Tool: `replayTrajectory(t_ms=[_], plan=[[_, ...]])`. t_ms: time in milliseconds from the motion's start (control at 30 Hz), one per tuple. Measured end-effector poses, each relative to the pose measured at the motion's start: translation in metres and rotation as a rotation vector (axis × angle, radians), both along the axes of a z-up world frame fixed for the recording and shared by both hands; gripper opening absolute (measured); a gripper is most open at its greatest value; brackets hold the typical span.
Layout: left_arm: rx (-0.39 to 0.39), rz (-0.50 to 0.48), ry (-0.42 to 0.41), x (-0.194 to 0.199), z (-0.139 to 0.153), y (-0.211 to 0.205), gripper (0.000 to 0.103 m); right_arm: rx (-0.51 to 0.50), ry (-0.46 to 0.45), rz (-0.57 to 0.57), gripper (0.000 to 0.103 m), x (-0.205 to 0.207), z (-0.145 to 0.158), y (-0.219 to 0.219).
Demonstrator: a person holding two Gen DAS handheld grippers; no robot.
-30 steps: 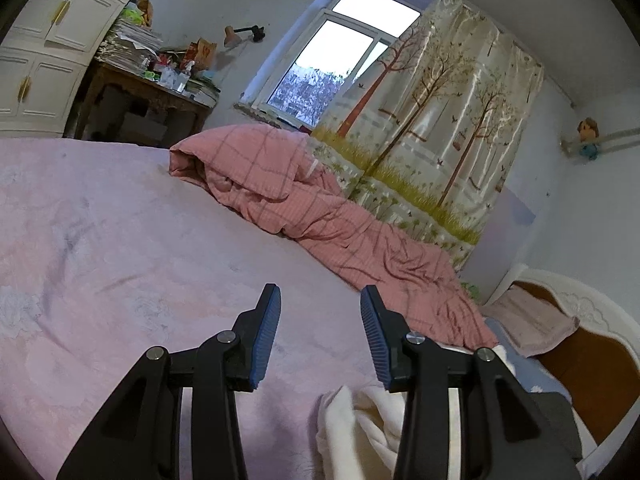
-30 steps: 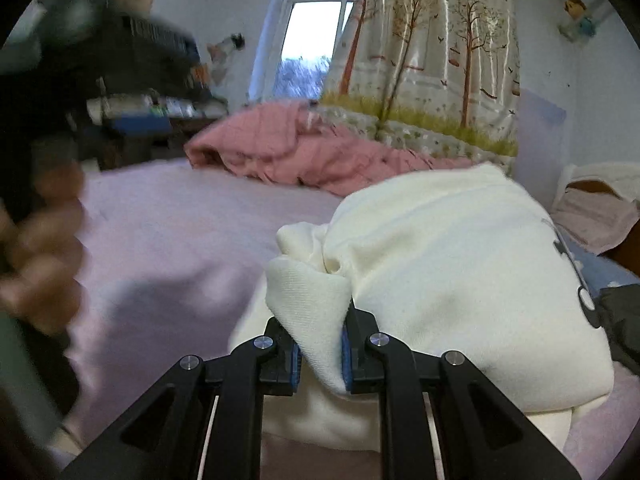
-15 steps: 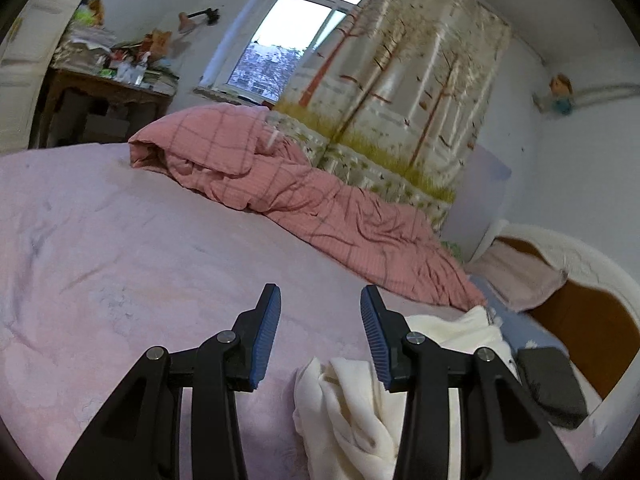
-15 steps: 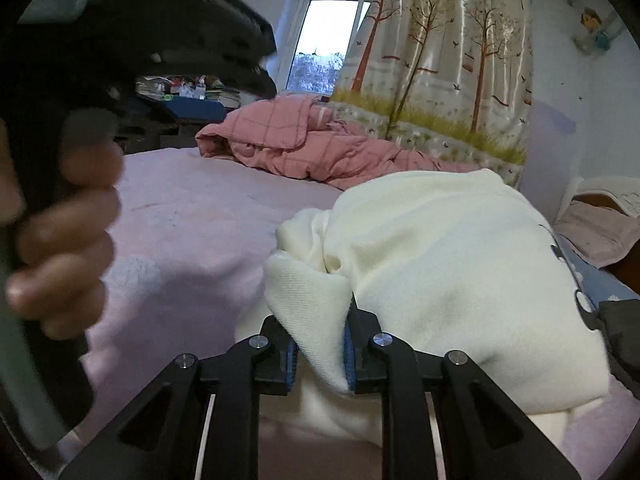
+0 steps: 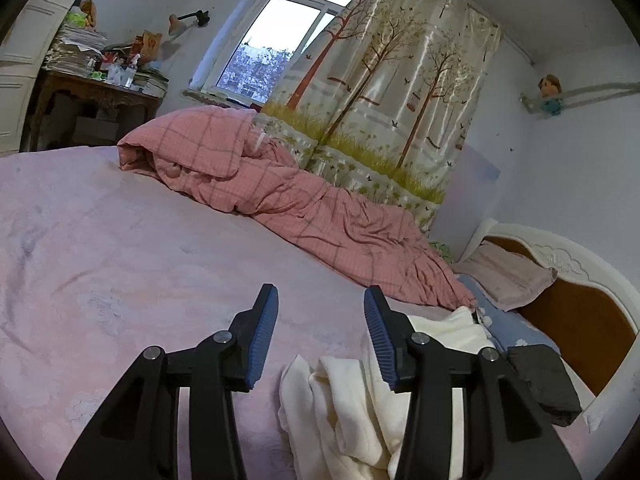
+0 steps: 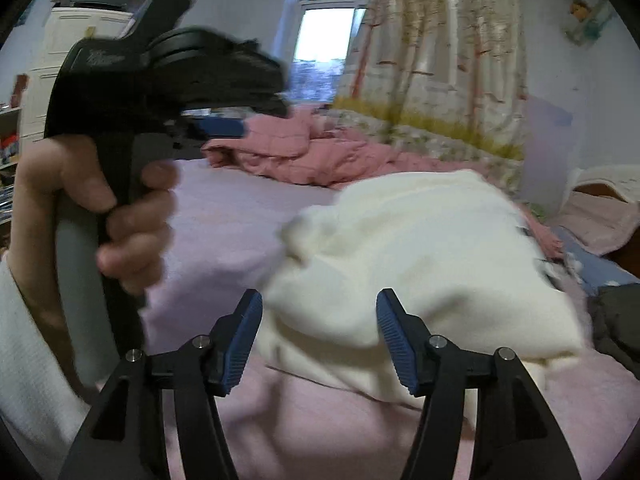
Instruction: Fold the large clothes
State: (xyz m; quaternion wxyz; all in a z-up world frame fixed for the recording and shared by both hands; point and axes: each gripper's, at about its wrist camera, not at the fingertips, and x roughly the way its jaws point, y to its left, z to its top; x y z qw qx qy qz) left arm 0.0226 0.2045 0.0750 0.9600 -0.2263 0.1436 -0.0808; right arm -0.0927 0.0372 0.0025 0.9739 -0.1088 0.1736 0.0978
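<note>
A cream garment [image 5: 348, 400] lies bunched on the pink bedsheet [image 5: 120, 260]. It sits just below and right of my left gripper [image 5: 320, 296], whose jaws are opening a little with only sheet between the blue pads. In the right wrist view the same garment [image 6: 420, 248] is a blurred, rounded heap. Its near fold lies between the jaws of my right gripper [image 6: 320, 300], which are opening, and the pads stand off the cloth. A hand [image 6: 132, 216] holds the left gripper's black handle at the left of that view.
A pink checked quilt [image 5: 260, 176] is heaped along the bed's far side under the tree-print curtain [image 5: 400, 92]. A dark folded item [image 5: 540, 376], a pillow [image 5: 508, 280] and the headboard [image 5: 580, 312] are at the right. A cluttered desk [image 5: 92, 92] stands far left.
My right gripper has let go of the cream fold it was pinching and its jaws now stand wide. The left gripper swung right, bringing more of the garment into its view.
</note>
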Motion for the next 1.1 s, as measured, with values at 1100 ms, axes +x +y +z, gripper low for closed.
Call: replayTrajectory(t_ms=[1100], plan=[[0.307,-0.166,0.447,0.068,-0.055,-0.122,0.040,0.322,0.628,-0.176,0.048,0.191,0.022,-0.171]])
